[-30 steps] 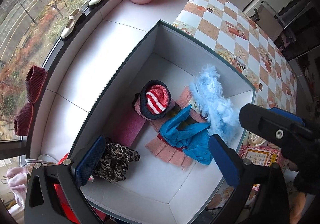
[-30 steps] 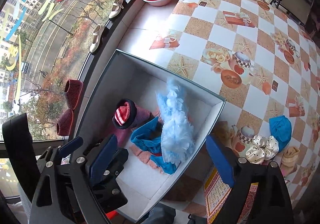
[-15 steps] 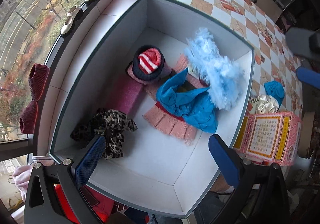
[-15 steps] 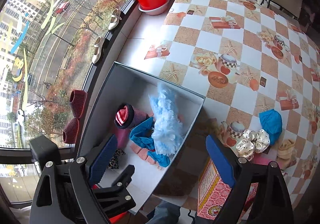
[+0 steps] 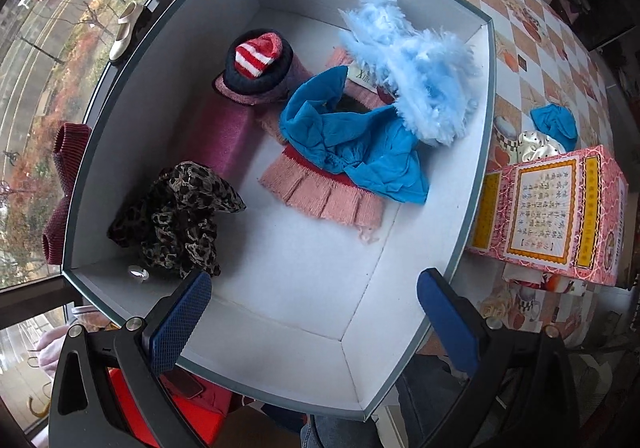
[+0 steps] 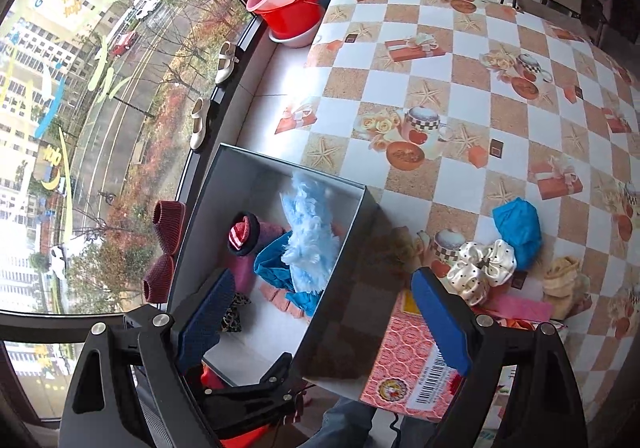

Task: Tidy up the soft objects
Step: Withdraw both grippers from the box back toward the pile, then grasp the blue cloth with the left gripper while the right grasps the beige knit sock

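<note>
Now your left gripper (image 5: 312, 322) has dropped the leopard cloth (image 5: 176, 215) into the box (image 5: 472, 167), fingers wide and empty, while your right gripper (image 6: 320, 324), also wide, swings toward the scrunchie (image 6: 482, 264) on the worktop (image 6: 460, 87).

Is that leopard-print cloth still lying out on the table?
No, the leopard-print cloth lies inside the grey box, in the corner near the left gripper.
</note>
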Action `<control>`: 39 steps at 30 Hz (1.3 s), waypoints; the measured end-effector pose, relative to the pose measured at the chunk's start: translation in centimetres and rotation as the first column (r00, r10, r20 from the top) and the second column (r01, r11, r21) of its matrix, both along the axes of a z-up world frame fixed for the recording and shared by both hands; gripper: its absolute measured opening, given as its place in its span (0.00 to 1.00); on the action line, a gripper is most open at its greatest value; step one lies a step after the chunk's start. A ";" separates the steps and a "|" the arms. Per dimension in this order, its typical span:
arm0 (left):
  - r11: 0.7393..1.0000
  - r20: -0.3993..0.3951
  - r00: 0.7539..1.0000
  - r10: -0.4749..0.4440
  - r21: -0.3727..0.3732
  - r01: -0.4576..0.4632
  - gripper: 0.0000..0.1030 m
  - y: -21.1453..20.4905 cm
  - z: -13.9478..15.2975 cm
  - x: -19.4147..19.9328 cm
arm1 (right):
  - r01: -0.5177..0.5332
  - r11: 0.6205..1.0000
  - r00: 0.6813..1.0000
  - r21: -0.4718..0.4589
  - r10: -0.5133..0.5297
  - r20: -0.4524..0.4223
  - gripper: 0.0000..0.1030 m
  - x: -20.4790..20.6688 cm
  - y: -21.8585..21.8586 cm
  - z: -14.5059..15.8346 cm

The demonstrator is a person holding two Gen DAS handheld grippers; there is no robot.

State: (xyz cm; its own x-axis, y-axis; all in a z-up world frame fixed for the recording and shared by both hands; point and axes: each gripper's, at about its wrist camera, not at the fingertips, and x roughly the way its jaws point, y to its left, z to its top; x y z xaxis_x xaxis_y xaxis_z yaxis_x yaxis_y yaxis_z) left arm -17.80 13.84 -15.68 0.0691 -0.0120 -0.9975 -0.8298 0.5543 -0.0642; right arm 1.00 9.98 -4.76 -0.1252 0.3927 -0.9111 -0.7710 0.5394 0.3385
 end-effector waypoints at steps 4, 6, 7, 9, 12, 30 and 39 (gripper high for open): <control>1.000 -0.008 1.000 -0.015 0.001 0.015 1.00 -0.3 0.0 0.6 | 0.040 0.999 0.999 0.013 -0.040 -0.011 0.89 1.9 -1.8 0.4; 1.000 -0.026 1.000 -0.013 0.015 0.013 1.00 -0.4 0.2 0.9 | 0.069 0.997 0.997 0.018 -0.069 -0.021 0.89 3.1 -2.8 0.5; 1.000 -0.027 1.000 -0.007 0.023 0.007 1.00 -0.4 0.4 1.0 | 0.082 0.996 0.996 0.020 -0.081 -0.028 0.89 3.7 -3.3 0.5; 0.999 -0.023 1.000 0.008 0.050 -0.007 1.00 -0.2 1.3 1.1 | 0.116 0.993 0.992 0.024 -0.115 -0.046 0.89 5.3 -4.7 0.4; 0.996 0.007 1.000 0.014 0.084 -0.014 1.00 0.2 3.5 1.6 | 0.172 0.985 0.984 0.024 -0.171 -0.058 0.89 7.8 -7.1 0.1; 0.958 0.048 0.957 -0.287 -0.003 0.288 1.00 -4.3 5.8 28.1 | 0.469 0.865 0.862 -0.176 -0.492 -0.123 0.89 18.9 -22.7 -10.7; 0.954 -0.160 0.941 -0.299 -0.082 0.290 1.00 -6.5 -4.1 34.4 | 0.391 0.896 0.906 -0.212 -0.415 -0.082 0.89 20.1 -22.4 -15.4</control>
